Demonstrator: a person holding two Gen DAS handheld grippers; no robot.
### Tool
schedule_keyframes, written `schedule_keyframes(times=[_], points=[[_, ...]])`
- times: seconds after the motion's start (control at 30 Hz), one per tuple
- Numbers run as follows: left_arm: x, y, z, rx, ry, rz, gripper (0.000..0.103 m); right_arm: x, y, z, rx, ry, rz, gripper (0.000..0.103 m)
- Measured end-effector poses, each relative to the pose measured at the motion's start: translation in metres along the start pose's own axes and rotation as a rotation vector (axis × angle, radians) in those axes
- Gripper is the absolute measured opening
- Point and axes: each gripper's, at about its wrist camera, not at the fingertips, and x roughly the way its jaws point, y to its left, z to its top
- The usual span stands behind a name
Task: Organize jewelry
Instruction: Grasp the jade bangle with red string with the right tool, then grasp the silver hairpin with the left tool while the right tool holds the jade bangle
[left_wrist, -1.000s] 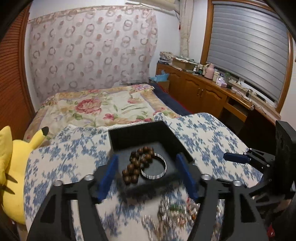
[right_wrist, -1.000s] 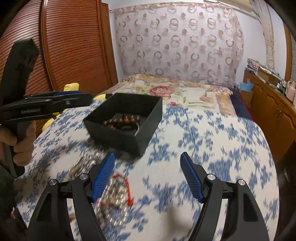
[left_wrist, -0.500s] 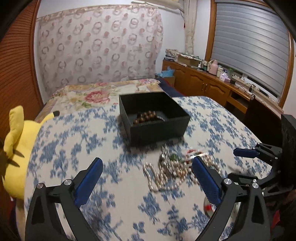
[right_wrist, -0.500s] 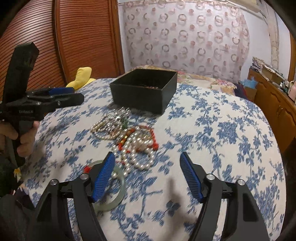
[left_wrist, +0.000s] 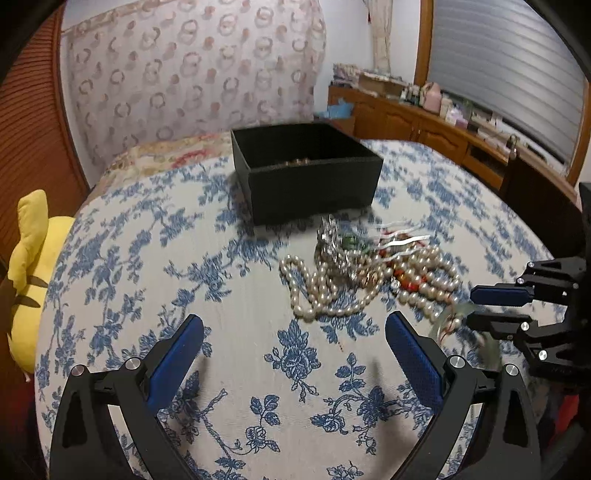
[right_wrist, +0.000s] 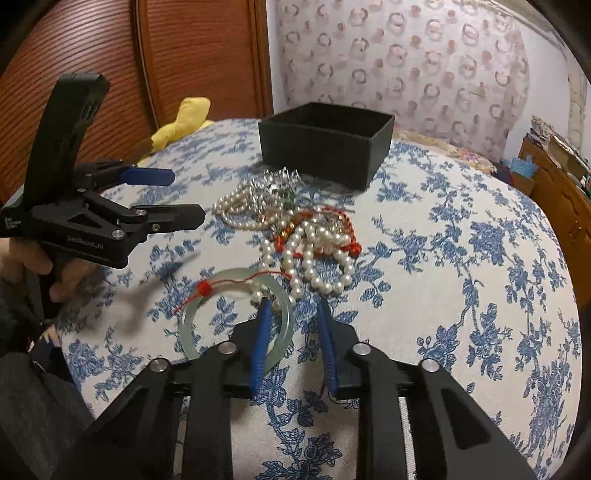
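A black box (left_wrist: 306, 170) (right_wrist: 325, 142) stands on the flowered cloth, with brown beads just visible inside. In front of it lies a heap of pearl strands (left_wrist: 332, 288) (right_wrist: 314, 251), silver pieces and red beads. A pale green bangle (right_wrist: 236, 317) with a red cord lies nearest the right gripper. My right gripper (right_wrist: 293, 306) is partly closed, its fingers astride the bangle's right rim; whether it grips is unclear. My left gripper (left_wrist: 293, 332) is open and empty, short of the heap.
A yellow plush toy (left_wrist: 29, 266) lies at the table's left edge. A bed with a patterned curtain stands behind. A wooden sideboard (left_wrist: 424, 122) with small items runs along the right wall. The table edge curves close on the right.
Both grippers have pulled back from the box toward the near side. The right gripper has lowered and narrowed around the green bangle's rim. The left gripper stays open.
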Motion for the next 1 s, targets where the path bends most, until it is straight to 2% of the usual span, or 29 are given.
schedule_keyframes(times=[0.03,0.07,0.1,0.2,0.3,0.63,0.77,0.93,1.0], points=[[0.002,-0.001,0.000,0.002,0.010,-0.001,0.095,0.001,0.001,-0.001,-0.006,0.002,-0.005,0.022],[0.004,-0.001,0.000,0.004,0.020,-0.005,0.095,0.001,0.001,-0.002,-0.012,0.002,-0.009,0.012],[0.006,-0.001,0.000,0.006,0.024,-0.007,0.095,0.000,0.001,-0.002,-0.013,0.004,-0.004,0.009],[0.010,-0.004,0.001,0.019,0.045,0.006,0.095,-0.004,-0.004,-0.003,-0.010,-0.007,-0.027,0.009],[0.020,-0.009,-0.001,0.054,0.103,0.025,0.096,-0.009,-0.016,-0.004,0.015,-0.025,-0.045,0.009],[0.019,-0.010,-0.003,0.064,0.105,0.006,0.095,-0.011,-0.036,-0.009,0.054,-0.041,-0.079,0.009],[0.015,-0.012,0.008,0.084,0.074,0.031,0.095,-0.010,-0.037,-0.010,0.064,-0.045,-0.070,0.009],[0.013,-0.009,0.034,0.028,0.009,-0.098,0.094,-0.010,-0.038,-0.010,0.074,-0.051,-0.073,0.009],[0.019,-0.007,0.044,0.010,0.004,-0.131,0.083,-0.010,-0.039,-0.011,0.078,-0.052,-0.072,0.009]])
